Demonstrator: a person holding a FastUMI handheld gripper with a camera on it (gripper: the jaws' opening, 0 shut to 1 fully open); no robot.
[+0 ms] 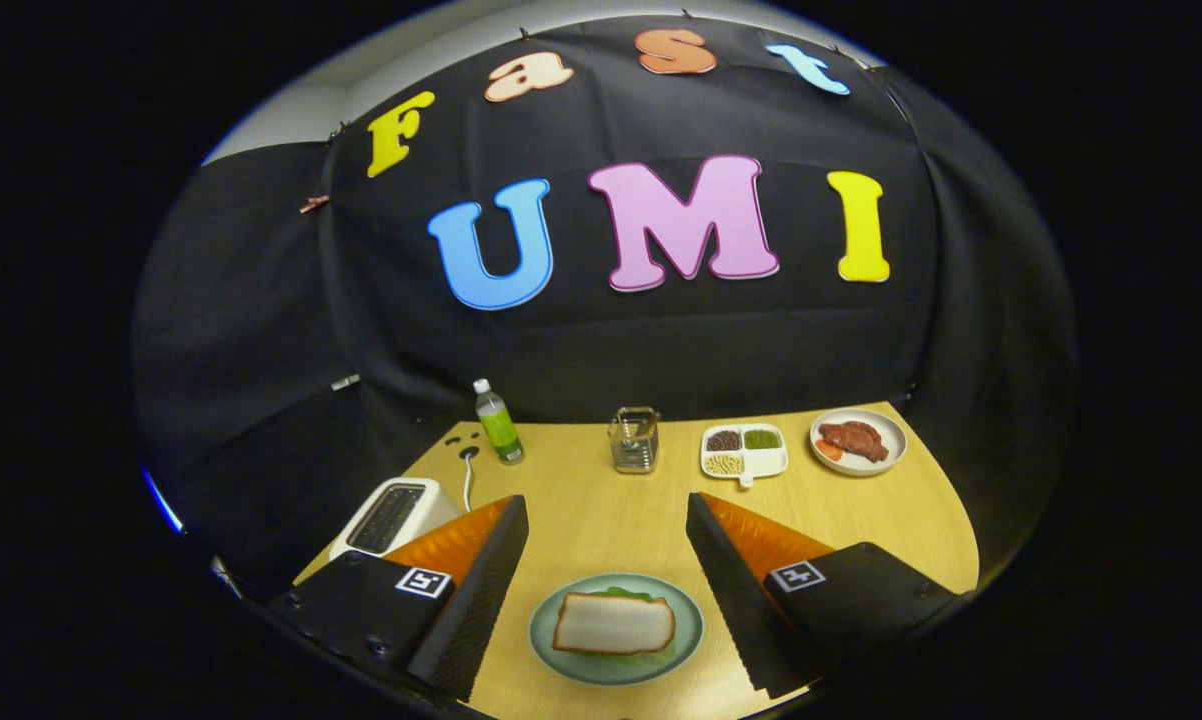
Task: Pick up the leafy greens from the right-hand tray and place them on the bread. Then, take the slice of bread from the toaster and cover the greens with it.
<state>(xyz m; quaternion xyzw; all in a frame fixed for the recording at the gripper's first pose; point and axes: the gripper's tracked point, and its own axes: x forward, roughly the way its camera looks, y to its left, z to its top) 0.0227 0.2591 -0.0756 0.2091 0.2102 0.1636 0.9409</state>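
Bread slice (613, 623) lies atop leafy greens (629, 595) on a plate (688, 632) between the gripper (607, 510)'s wide-spread, empty fingers (486, 580), toaster (391, 515) just beyond them.

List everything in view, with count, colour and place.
plate: one, pale green, between the fingers.
bread slice: one, white with brown crust, on the plate over the greens.
leafy greens: green, edging out under the bread.
toaster: one, white, beyond the left finger.
bottle: one, green, far left of the table.
metal holder: one, silver, centre back.
divided tray: one, white, right of the holder.
meat plate: one, white, far right.
table: one, light wood.
gripper: one, open.
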